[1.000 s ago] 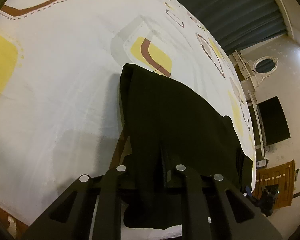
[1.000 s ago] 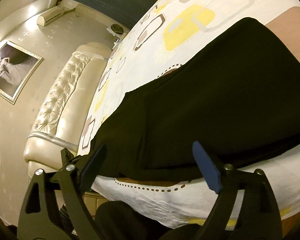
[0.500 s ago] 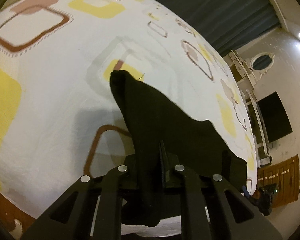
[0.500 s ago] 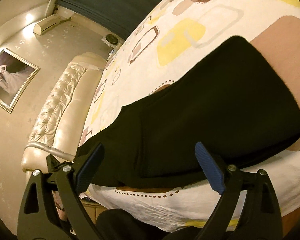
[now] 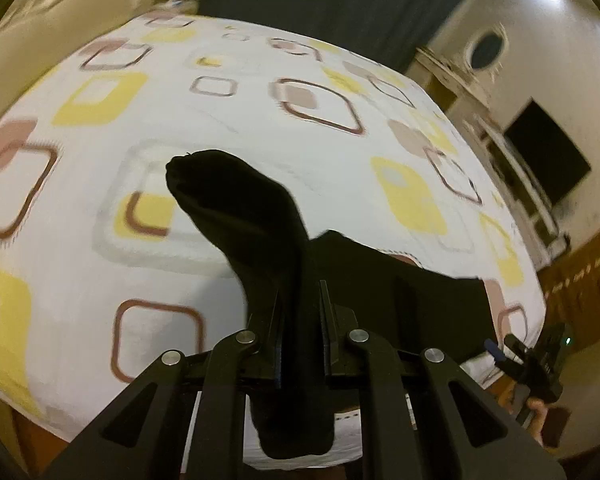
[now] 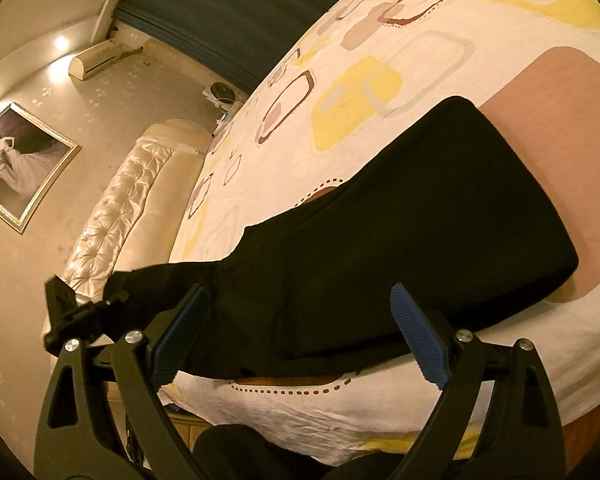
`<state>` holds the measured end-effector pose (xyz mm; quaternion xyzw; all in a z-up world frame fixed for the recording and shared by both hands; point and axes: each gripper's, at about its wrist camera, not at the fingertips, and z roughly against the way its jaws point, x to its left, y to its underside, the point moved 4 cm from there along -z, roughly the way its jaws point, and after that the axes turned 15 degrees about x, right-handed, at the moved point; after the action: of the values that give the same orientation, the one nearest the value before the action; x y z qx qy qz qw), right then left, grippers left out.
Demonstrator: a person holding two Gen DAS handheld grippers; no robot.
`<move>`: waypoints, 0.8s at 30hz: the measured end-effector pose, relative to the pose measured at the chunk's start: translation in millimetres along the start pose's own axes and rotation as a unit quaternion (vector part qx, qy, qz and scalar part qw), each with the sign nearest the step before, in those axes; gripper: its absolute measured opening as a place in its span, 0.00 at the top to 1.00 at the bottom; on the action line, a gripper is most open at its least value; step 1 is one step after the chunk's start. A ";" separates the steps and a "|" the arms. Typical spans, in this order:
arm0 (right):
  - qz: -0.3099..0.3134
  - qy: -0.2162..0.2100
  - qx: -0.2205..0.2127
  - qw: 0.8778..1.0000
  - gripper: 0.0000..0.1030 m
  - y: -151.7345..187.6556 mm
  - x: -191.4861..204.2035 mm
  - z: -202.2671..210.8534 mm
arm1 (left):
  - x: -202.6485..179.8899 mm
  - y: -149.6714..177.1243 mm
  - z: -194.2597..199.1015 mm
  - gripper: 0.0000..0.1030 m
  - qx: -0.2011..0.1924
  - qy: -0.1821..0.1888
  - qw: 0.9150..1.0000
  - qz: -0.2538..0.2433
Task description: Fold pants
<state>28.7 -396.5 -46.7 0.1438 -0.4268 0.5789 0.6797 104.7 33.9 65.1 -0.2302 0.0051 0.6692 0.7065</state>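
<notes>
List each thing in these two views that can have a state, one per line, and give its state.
Black pants: partly folded on the bed, one end lifted off the sheet.
Left gripper: shut on the pants' raised end.
Right gripper: fingers wide open, holding nothing, hovering at the pants' near edge.
Bedsheet: spread flat.
Wall screen: dark.

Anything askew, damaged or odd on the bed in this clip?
Nothing stands out. The black pants lie mostly flat on the patterned sheet, with one end pinched in the left hand-held gripper and lifted mid-fold. The right hand-held gripper is open.
</notes>
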 end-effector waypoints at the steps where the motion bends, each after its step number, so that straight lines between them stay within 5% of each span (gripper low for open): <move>1: 0.000 0.000 0.000 1.000 0.10 0.2 0.1 0.7 | -15.4 -1.1 -3.0 0.87 0.000 -0.010 1.000 -0.016; 13: -0.009 -0.013 -0.028 0.999 0.10 -5.2 -0.6 19.6 | -150.2 -1.6 -66.9 0.87 0.028 -0.059 0.990 -0.127; 24: -0.043 -0.023 -0.056 0.997 0.10 -12.7 -20.8 37.4 | -220.4 26.5 -156.3 0.87 0.068 -0.103 0.976 -0.179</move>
<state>25.5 -439.8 -36.2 0.1371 -0.4675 0.5211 0.7008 103.6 -226.0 -13.6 -0.1084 -0.0637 0.5500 0.8257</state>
